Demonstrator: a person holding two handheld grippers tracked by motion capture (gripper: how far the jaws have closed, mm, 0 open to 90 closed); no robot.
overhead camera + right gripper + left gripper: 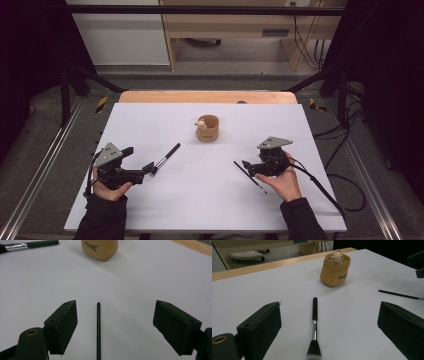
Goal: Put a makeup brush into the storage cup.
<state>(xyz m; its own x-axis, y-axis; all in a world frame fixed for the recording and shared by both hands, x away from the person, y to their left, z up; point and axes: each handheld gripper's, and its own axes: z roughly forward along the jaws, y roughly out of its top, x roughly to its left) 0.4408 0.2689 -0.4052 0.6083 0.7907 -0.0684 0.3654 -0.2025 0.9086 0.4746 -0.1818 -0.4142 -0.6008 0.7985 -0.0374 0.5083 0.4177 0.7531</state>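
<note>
You have a thin black pencil-like stick lying flat near the table's right edge, and a black-handled, silver-ferruled makeup brush lying flat towards its left edge.

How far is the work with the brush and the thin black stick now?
Nothing looks done yet: the tan cup holds only its small figure. The makeup brush lies flat between the open jaws of the left gripper, untouched. The thin black stick lies between the open jaws of the right gripper, also untouched. Gripping and lifting both are left, probably towards the cup.
</note>
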